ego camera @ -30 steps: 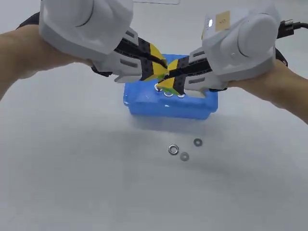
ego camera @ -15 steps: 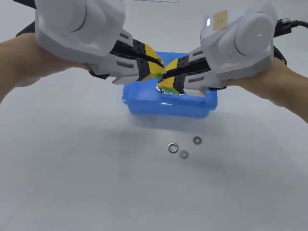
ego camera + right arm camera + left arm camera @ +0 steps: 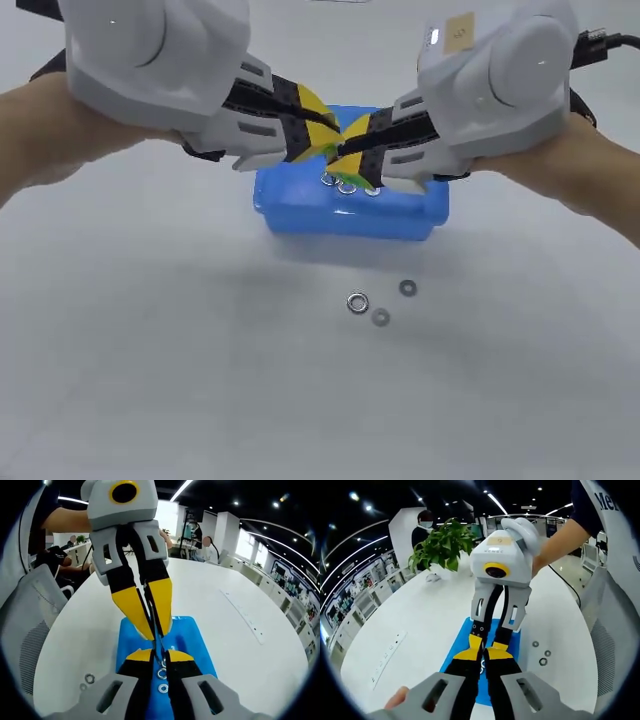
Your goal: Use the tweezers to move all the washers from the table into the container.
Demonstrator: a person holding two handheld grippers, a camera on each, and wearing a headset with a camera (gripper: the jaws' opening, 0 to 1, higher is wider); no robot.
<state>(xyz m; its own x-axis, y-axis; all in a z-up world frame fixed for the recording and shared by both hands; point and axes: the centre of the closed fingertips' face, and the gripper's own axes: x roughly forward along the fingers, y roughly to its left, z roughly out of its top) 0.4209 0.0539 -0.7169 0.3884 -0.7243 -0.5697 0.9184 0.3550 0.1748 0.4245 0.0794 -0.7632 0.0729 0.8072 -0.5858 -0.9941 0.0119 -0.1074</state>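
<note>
Over the blue container [image 3: 345, 215] my two grippers meet tip to tip. The left gripper [image 3: 322, 140] comes in from the left and the right gripper [image 3: 350, 170] from the right. In the right gripper view thin metal tweezers [image 3: 156, 630] run between the left gripper's yellow fingers [image 3: 135, 607] and down between my own jaws, which are closed on them. Both grippers [image 3: 484, 652] look shut on the tweezers. Several washers [image 3: 345, 184] lie inside the container [image 3: 182, 640]. Three washers [image 3: 357, 303] lie on the white table in front of it, also seen as washers [image 3: 542, 655] in the left gripper view.
The white table [image 3: 150, 350] stretches wide around the container. A potted plant [image 3: 442, 545] and a person stand at its far end. Office chairs [image 3: 30, 630] stand beside the table.
The head camera has shifted slightly, so the container and washers sit a bit higher. The grippers stay tip to tip over the container, barely moved.
</note>
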